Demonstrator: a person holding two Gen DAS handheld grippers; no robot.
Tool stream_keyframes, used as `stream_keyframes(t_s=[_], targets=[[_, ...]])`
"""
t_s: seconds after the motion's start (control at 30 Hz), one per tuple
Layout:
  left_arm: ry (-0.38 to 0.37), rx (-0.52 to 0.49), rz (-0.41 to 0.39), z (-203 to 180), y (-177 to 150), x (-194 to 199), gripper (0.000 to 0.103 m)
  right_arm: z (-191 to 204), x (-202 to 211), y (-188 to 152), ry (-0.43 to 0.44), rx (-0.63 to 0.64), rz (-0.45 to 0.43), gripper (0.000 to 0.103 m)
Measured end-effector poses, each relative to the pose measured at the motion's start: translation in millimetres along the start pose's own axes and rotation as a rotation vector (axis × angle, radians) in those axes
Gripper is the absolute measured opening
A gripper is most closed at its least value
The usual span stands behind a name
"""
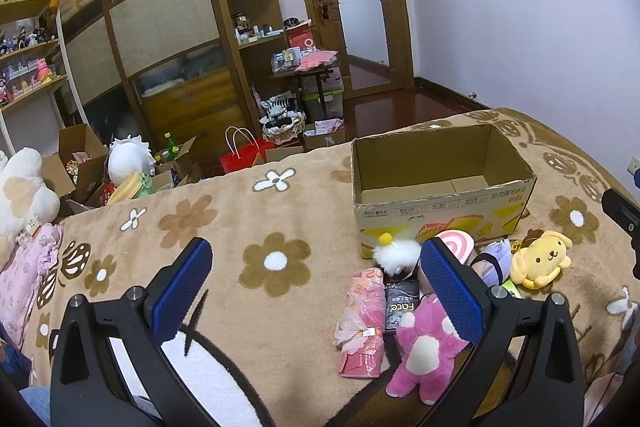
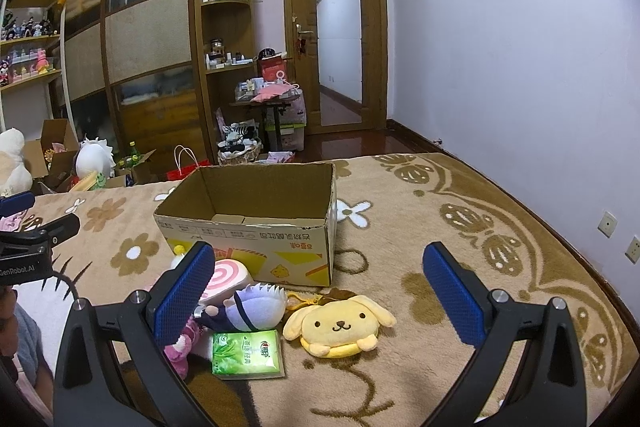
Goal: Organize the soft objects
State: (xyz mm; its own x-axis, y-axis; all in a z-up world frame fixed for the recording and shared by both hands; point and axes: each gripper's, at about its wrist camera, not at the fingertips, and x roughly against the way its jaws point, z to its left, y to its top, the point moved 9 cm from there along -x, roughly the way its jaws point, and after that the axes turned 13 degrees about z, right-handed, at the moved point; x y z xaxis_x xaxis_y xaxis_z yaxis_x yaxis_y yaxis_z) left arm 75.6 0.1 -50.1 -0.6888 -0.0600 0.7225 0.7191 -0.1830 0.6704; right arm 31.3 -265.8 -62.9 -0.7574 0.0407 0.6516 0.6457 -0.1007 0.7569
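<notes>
The left gripper (image 1: 316, 291) stood wide open, holding nothing; the pink bear (image 1: 424, 347) lay at its four o'clock. The right gripper (image 2: 318, 295) gaped empty over the yellow dog (image 2: 340, 323).

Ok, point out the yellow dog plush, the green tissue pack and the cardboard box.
yellow dog plush (image 2: 340, 323): right wrist view, on its face.
green tissue pack (image 2: 246, 353): right wrist view, on its top.
cardboard box (image 2: 256, 247): right wrist view, on its front wall.

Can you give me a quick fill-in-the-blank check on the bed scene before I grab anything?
1. The cardboard box holds ____ toys so far.
2. The yellow dog plush lies ____ the box, on the blanket.
3. Both the left gripper and right gripper are ____.
4. The green packet lies to the ____ of the dog plush.

Missing words: no; outside; open; left
</notes>
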Motion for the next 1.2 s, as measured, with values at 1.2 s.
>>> stream_keyframes(t_s=[1.2], targets=[[0.002, -0.016, 0.006, -2.1, -6.4, -3.3, 0.103, 0.1, -0.6, -0.3, 0.000, 0.001, 0.005, 0.103]])
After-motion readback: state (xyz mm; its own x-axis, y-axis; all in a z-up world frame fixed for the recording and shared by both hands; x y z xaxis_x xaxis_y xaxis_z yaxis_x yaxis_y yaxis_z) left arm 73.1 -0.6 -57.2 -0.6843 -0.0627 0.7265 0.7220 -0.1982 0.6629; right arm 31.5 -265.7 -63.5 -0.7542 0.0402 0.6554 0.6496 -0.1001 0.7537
